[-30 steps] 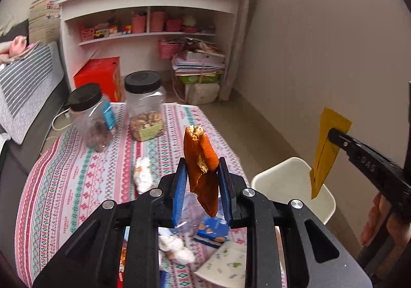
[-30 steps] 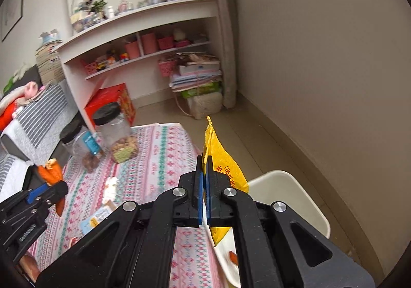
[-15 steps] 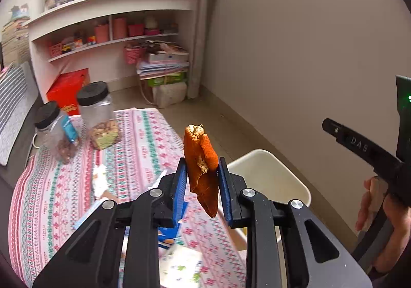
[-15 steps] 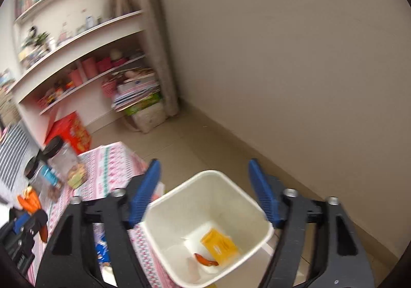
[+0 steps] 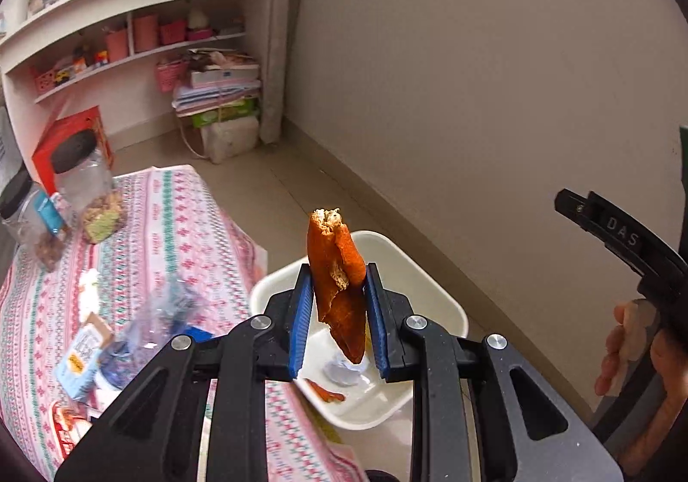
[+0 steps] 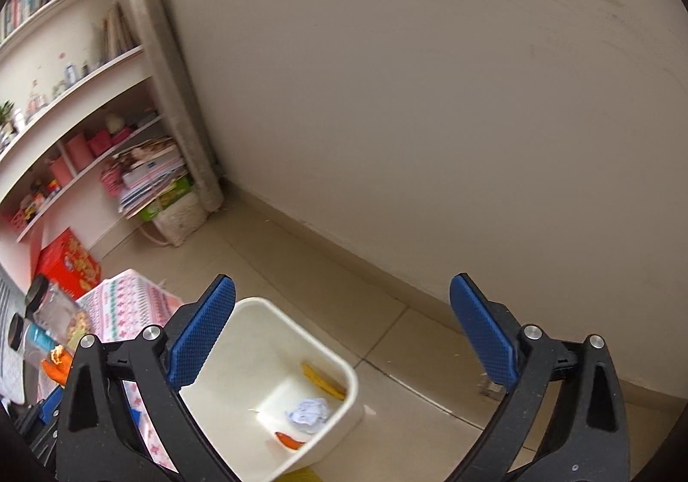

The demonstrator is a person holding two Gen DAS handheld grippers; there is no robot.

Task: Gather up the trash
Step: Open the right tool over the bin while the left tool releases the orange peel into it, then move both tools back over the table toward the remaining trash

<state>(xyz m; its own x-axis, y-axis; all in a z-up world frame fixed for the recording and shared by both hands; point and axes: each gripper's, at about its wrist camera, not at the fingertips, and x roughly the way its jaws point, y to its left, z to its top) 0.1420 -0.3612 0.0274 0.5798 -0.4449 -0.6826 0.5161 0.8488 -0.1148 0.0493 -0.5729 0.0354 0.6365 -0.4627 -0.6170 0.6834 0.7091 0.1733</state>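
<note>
On the left, our table [image 5: 180, 224] with its patterned cloth carries two black-lidded jars [image 5: 81, 189] at its far edge and leftover litter toward the near edge: a small snack box [image 5: 84, 353] and crumpled clear plastic [image 5: 159, 318]. These lie where they wait to be picked, we judge.

Moving right, our left gripper [image 5: 337, 310] pinches an orange peel [image 5: 337, 280] upright between its blue pads, held directly over the white bin [image 5: 430, 288] that stands on the floor just beside the table's right edge. We hold it there, we think, so that spreading the jaws lets it fall straight in.

Farther right, our right gripper [image 6: 339, 336] stands with its jaws spread wide and nothing between them, above the same bin [image 6: 241, 327].

The left view hides most of the bin floor behind the peel and pads; only an orange scrap [image 5: 324, 389] and something pale show. The right view looks down inside: a yellow wrapper [image 6: 322, 381], a crumpled white paper [image 6: 309, 413] and an orange scrap [image 6: 288, 439]. It barely catches the peel [image 6: 56, 368] at its left edge, and none of the table's near litter.
</note>
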